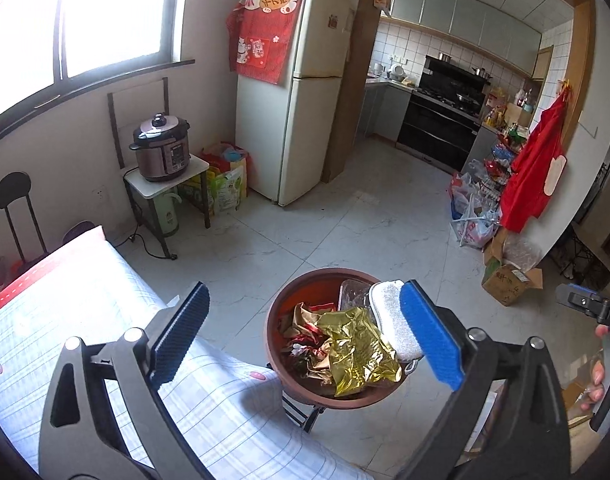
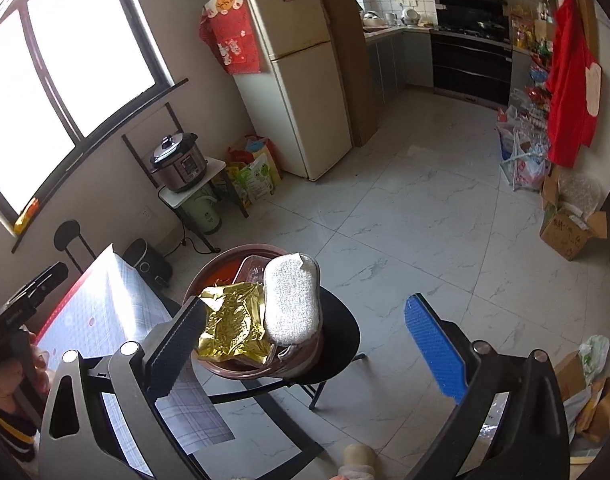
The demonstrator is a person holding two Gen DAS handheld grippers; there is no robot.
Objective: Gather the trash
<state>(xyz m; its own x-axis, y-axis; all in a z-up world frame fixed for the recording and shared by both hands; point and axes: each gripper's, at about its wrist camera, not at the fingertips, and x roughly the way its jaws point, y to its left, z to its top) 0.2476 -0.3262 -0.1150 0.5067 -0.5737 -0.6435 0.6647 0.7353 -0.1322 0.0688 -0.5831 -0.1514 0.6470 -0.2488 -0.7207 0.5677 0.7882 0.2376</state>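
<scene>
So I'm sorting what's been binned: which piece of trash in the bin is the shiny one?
The crumpled gold foil wrapper; the sponge pad beside it is matte grey-white.

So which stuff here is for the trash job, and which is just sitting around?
For the job: bin, gold wrapper, sponge, clear box, both tongs, left and right, open and empty.

Just sitting around: cooker, fridge, cardboard box, red apron.

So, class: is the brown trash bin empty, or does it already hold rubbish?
It holds rubbish. The brown trash bin is piled to its rim with a crumpled gold wrapper, a white sponge and other wrappers.
</scene>
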